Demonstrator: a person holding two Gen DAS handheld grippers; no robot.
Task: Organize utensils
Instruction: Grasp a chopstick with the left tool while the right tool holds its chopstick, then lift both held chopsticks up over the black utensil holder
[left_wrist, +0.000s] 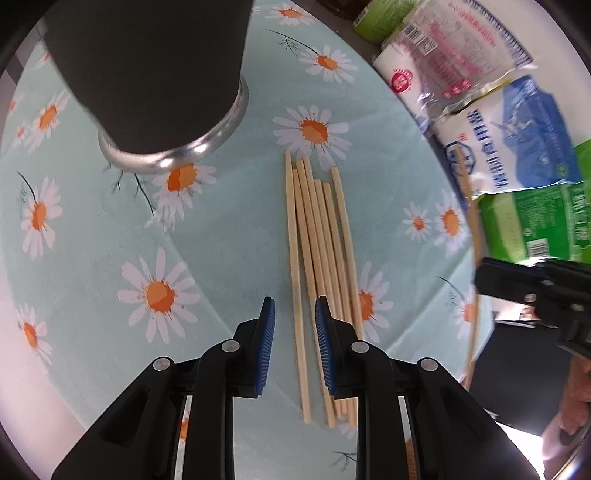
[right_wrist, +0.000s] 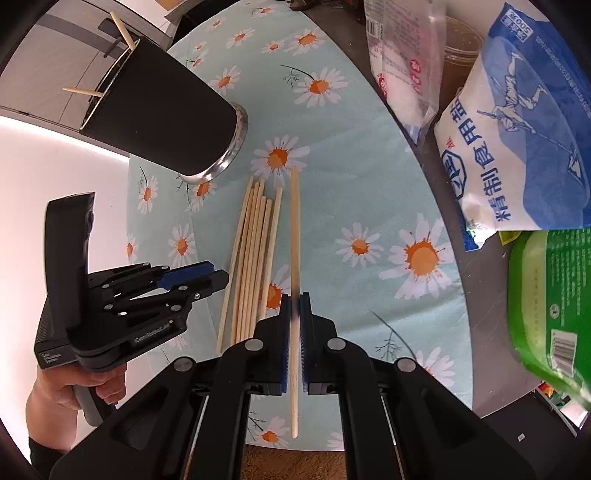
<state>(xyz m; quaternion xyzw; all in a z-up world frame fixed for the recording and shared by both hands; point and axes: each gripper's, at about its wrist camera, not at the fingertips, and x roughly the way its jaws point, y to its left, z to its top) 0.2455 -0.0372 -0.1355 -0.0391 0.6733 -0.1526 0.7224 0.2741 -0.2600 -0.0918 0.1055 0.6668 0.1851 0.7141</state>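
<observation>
Lying side by side on the daisy-print cloth (left_wrist: 229, 236): a bundle of chopsticks (left_wrist: 321, 258), ends fanned slightly, near the metal-rimmed base of a tilted-looking black cup (left_wrist: 147, 74). Seen from the right wrist view, same bundle (right_wrist: 253, 254) just left of a single chopstick (right_wrist: 294, 258). That single chopstick pinched between the blue pads of the right hand-held gripper (right_wrist: 294, 299), closed narrow around it, stick running forward and back through the grip. Two more sticks poking out of the black cup's (right_wrist: 159, 110) mouth. Left hand-held gripper (left_wrist: 294, 306) poised above the bundle's near end, parted a modest way, one stick visible in the gap between the pads, no contact clear. Same left hand-held gripper (right_wrist: 218, 275) visible from the side beside the bundle. Along the tabletop's (right_wrist: 439, 177) far edge: a blue-and-white bag (right_wrist: 517, 140), a clear pink-printed bag (right_wrist: 402, 59), a green packet (right_wrist: 550, 302).
</observation>
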